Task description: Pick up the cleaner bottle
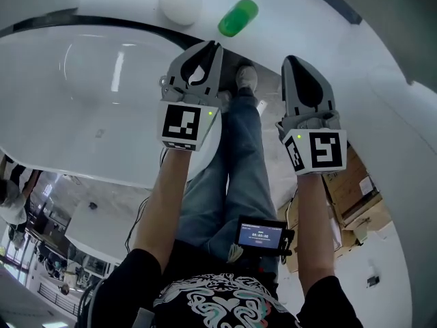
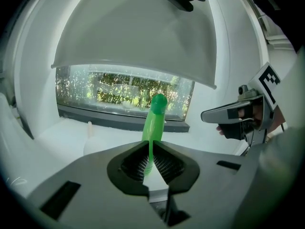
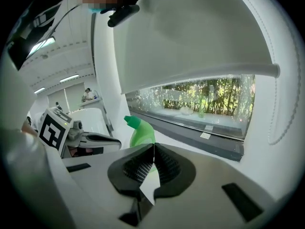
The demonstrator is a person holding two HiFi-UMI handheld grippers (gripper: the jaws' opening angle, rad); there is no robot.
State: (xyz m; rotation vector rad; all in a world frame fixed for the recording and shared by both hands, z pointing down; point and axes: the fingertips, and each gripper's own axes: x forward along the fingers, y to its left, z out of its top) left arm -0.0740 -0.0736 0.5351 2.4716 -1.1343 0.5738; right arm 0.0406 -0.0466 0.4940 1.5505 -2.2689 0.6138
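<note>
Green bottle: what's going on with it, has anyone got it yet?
Not yet. The bottle stands untouched on the white surface, beside a white round thing. The person holds the left gripper and the right gripper short of it. Both are shut, empty and pointing toward it.

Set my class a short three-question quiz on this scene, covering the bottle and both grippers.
1. Choose: the bottle is A red, B green, C blue.
2. Fill in: the jaws of the left gripper and the right gripper are both ____.
3. True or false: the left gripper holds the bottle.
Key: 1 B. 2 shut. 3 false: the bottle stands untouched ahead of both grippers.
</note>
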